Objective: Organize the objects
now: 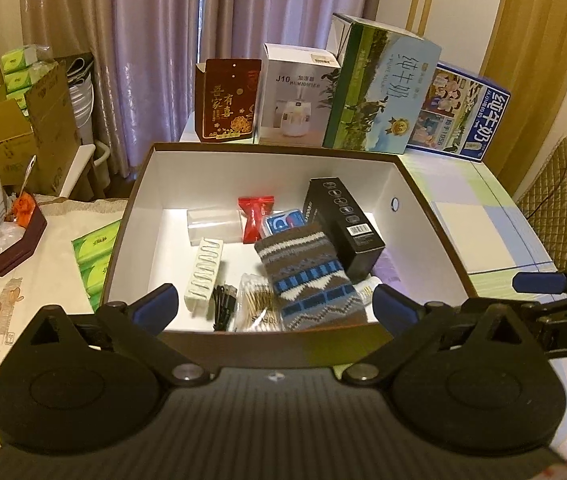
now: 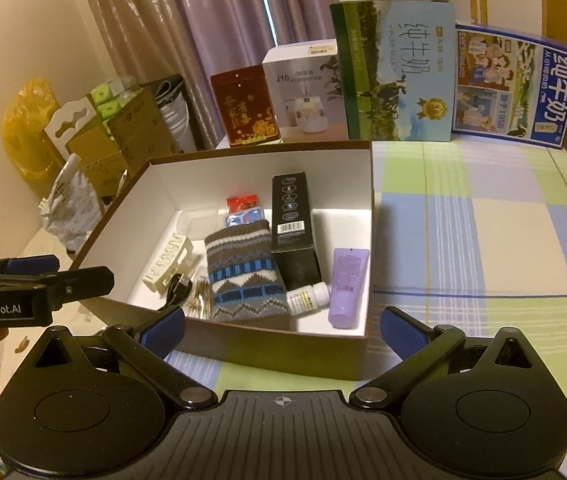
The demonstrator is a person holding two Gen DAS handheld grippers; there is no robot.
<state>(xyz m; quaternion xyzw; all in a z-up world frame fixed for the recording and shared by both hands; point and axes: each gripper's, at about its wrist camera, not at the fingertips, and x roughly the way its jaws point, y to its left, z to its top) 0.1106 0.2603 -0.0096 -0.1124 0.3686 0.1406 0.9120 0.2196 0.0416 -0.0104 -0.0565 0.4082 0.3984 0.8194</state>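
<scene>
Inside the brown box (image 2: 243,344) on the worktop lies the knitted pouch (image 2: 243,276), soft and light; pinch it mid-body. Left gripper (image 1: 275,308) and right gripper (image 2: 281,332) fingers are spread wide, holding nothing

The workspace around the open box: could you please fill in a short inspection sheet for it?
Surface: table under a checked cloth; bare to the right of the box.
Job's things: open box holds a knitted sock, black carton, purple tube, small white bottle, hair clip, cotton swabs, red packet.
Clutter: green tissue packs left of the box; four cartons stand behind it.
Grippers: left gripper and right gripper both open, empty, before the box's near wall.
Cables: black cable coiled inside the box.
Surroundings: curtains, cardboard boxes at left.
</scene>
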